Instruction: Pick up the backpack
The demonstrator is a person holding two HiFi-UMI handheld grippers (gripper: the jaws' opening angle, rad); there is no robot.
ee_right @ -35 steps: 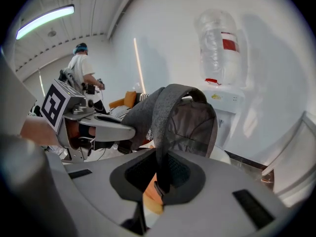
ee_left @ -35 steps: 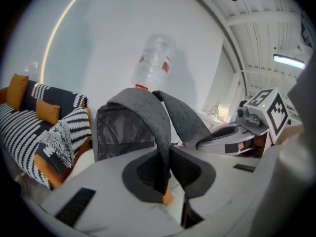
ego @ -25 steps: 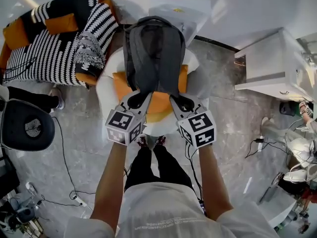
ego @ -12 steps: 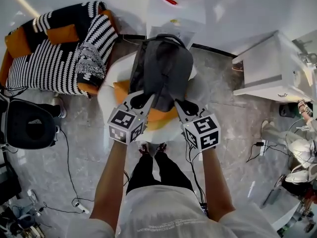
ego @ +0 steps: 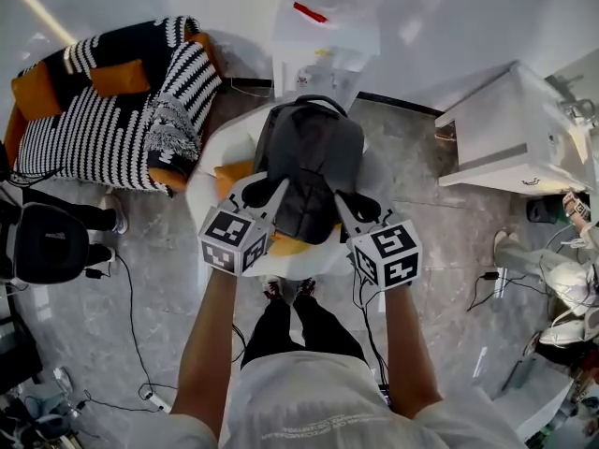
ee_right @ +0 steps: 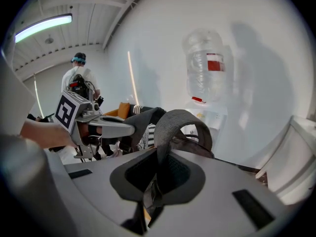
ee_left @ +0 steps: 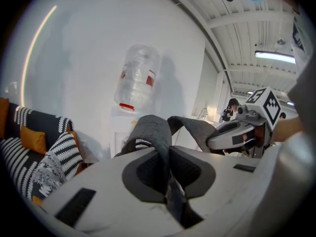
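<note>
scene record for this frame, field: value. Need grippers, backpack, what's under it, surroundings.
left gripper: shut on left strap
right gripper: shut on right strap
backpack: grey, hanging from both straps, top handle on the far side from the person
beneath: orange cushion on white chair; contact with backpack unclear
left of chair: striped sofa
behind chair: water dispenser
right: white cabinet
</note>
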